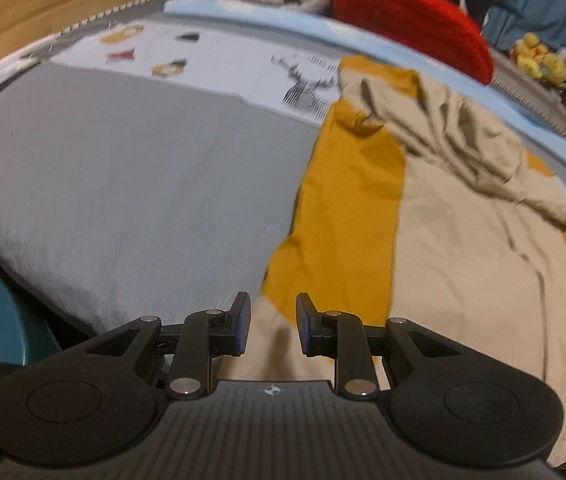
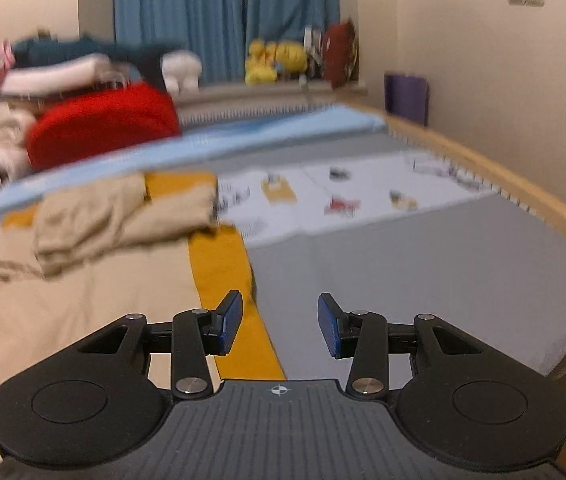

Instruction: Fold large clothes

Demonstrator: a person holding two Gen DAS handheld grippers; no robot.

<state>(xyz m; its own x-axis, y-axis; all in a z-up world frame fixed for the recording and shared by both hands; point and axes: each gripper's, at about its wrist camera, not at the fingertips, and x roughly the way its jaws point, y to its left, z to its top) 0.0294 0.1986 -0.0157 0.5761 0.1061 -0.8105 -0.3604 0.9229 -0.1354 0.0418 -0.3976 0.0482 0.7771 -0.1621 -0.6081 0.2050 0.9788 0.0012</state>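
1. Nearest first: the left gripper (image 1: 273,326) hangs over the garment's (image 1: 463,280) near hem, jaws part-spread, pads clear of the cloth, nothing pinched.
2. The right gripper (image 2: 279,326) sits a touch wider, also empty; the mustard edge (image 2: 239,320) passes under its left finger (image 2: 229,322) at nine o'clock.
3. To do it well, I'd say: both should bite the hem corners together, taking one layer only.
4. Farther out, the beige-and-mustard garment lies spread on the grey bed (image 1: 123,184), bunched at twelve o'clock.
5. Beyond, a red cushion (image 2: 103,124).
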